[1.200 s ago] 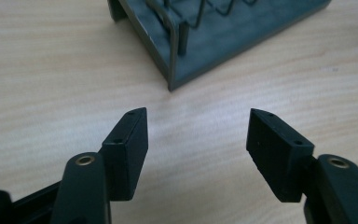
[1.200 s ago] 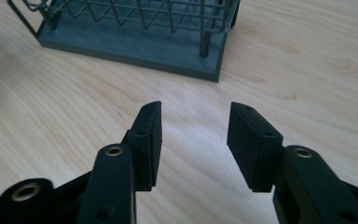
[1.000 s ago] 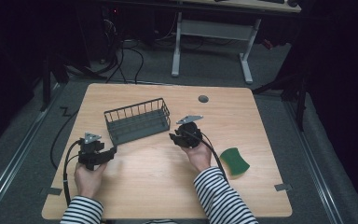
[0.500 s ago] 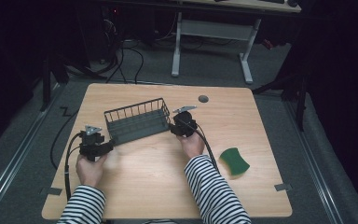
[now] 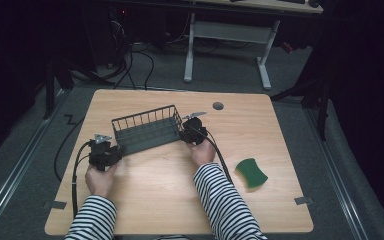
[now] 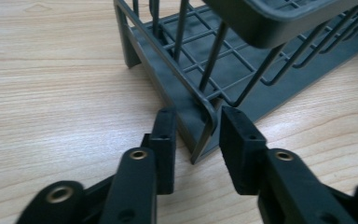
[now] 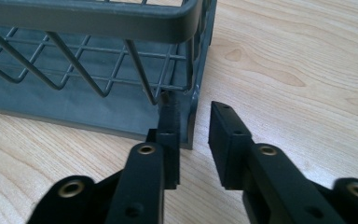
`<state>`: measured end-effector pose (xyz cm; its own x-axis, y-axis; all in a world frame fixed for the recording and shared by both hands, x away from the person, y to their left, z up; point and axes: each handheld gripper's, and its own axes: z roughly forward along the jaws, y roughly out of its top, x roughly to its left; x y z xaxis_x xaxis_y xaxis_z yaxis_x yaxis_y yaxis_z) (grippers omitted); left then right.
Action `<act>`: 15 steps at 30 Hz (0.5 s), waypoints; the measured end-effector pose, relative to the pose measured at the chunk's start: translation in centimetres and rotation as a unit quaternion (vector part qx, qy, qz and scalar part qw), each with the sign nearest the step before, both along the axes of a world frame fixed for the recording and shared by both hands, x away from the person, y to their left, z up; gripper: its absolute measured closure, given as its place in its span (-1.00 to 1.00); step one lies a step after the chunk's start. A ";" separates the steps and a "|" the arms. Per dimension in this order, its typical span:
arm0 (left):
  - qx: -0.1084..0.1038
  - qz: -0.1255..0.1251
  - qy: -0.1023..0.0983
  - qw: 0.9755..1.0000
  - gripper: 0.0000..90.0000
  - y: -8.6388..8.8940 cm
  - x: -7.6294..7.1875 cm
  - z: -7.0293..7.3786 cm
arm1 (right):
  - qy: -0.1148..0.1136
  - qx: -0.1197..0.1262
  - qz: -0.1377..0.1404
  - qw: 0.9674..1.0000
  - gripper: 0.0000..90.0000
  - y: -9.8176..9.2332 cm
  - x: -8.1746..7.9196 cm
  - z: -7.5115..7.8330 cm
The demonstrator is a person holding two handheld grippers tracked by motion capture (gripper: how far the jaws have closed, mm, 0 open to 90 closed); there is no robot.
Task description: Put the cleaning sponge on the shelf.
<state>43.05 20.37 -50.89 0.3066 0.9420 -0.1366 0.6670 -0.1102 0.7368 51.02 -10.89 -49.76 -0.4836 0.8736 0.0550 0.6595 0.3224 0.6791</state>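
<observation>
dim grey floor and a second desk are seen at the top of the high view, beyond a pale wooden tabletop (image 5: 280, 125). a grey wire basket (image 5: 146, 131) is set left of centre on that tabletop, lying at a slant, and a green sponge (image 5: 251, 173) lies well apart at the lower right. the left gripper (image 5: 111, 151) is held at the basket's lower-left end; in the left gripper view its jaws are parted narrowly around the corner post (image 6: 207, 126) of the basket, not yet closed on it. the right gripper (image 5: 186, 134) is placed at the opposite end, and in the right gripper view its jaws are likewise parted on either side of the corner upright (image 7: 193, 112), one jaw close against the wall. the basket is judged to be light, stiff and open-meshed, so thin wires could slip or twist; the solid corner posts or the thick top rim are judged the surest places to be gripped, one at each end.
</observation>
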 end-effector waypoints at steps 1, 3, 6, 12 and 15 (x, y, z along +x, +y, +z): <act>0.000 -0.001 -0.001 1.000 0.57 -0.1 0.0 0.0 | -0.001 0.000 0.001 1.000 0.69 0.0 0.0 -0.1; -0.003 -0.004 -0.001 1.000 0.65 0.0 0.0 0.0 | -0.001 0.005 0.005 1.000 0.76 0.0 0.1 -0.3; -0.008 -0.006 -0.002 1.000 0.75 0.0 0.0 0.0 | 0.004 0.002 0.009 1.000 0.86 0.0 0.1 -0.4; -0.012 -0.016 0.001 1.000 0.86 0.1 0.2 -0.2 | 0.006 0.001 0.014 1.000 0.91 -0.2 0.1 -0.4; -0.002 -0.021 0.001 1.000 0.88 0.0 0.0 -0.1 | 0.009 0.004 0.014 1.000 0.91 -0.3 0.1 -0.4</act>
